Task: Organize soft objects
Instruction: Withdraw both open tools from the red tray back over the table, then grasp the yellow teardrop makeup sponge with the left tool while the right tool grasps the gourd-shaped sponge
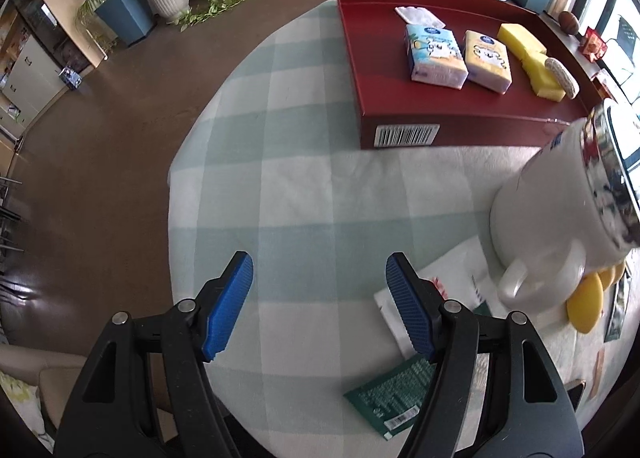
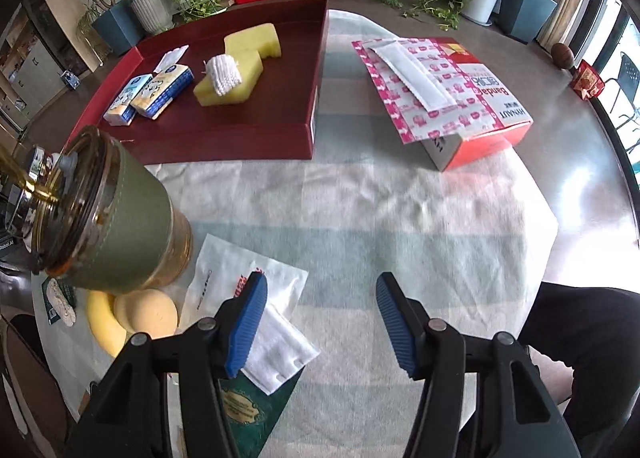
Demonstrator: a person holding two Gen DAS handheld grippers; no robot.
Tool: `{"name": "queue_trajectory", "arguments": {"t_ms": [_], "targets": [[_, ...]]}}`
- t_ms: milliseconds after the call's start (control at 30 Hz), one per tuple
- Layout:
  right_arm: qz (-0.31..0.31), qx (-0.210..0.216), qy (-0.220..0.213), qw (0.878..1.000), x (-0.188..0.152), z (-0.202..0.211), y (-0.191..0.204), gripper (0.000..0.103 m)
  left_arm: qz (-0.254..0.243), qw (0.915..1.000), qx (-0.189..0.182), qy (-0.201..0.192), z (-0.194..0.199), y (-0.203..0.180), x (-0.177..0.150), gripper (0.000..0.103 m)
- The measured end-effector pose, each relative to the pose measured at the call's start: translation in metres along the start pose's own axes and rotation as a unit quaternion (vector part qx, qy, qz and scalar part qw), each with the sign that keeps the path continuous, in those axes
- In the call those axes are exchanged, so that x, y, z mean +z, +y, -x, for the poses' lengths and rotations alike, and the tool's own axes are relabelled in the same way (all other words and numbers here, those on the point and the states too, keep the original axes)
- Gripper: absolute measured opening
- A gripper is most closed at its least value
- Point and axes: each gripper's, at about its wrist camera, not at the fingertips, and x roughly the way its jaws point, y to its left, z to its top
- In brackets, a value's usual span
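Left wrist view: left gripper is hovering over the checked tablecloth, blue pads spread wide, nothing between them. Red tray is sitting ahead on the cloth, holding the soft items: 2 tissue packs, one blue and one yellow, lying side by side and touching; 2 yellow sponges overlapping to their right; 1 white mesh scrubber resting on the near sponge; 1 white folded wipe behind the packs. White mug is standing close on the right, partly over a white paper sachet. One green packet is lying under the right finger.

Right wrist view: right gripper is also hanging open, empty, above the cloth. One white gauze pad is lying just beside its left pad, overlapping the white sachet and the green packet. Same tray is showing on the left with the same count: 2 packs, 2 sponges, 1 scrubber, 1 wipe. One red bandage box is lying right of the tray, lid flap open. One green-sleeved glass cup is standing near left, with 1 banana and 1 round bun-like thing below it.
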Motion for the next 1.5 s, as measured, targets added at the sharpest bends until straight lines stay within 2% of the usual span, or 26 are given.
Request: {"name": "queue_trajectory", "arguments": {"t_ms": [200, 533, 733, 1000, 1500], "targets": [[0.004, 0.003, 0.005, 1.0, -0.025, 0.006, 0.007, 0.06, -0.013, 0.9998, 0.016, -0.001, 0.012, -0.01, -0.026, 0.068], [0.033, 0.029, 0.009, 0.999, -0.064, 0.016, 0.043, 0.06, -0.05, 0.9987, -0.011, -0.006, 0.035, -0.06, -0.069, 0.068], [0.049, 0.044, 0.003, 0.998, -0.073, 0.024, 0.063, 0.06, -0.063, 0.9974, -0.034, -0.011, 0.048, -0.088, -0.083, 0.068], [0.063, 0.063, -0.012, 0.996, -0.071, 0.033, 0.082, 0.06, -0.071, 0.9955, -0.06, -0.019, 0.057, -0.115, -0.082, 0.068], [0.069, 0.098, -0.023, 0.992, -0.042, 0.016, 0.098, 0.06, -0.097, 0.9901, -0.098, -0.025, 0.063, -0.17, -0.07, 0.068]]}}
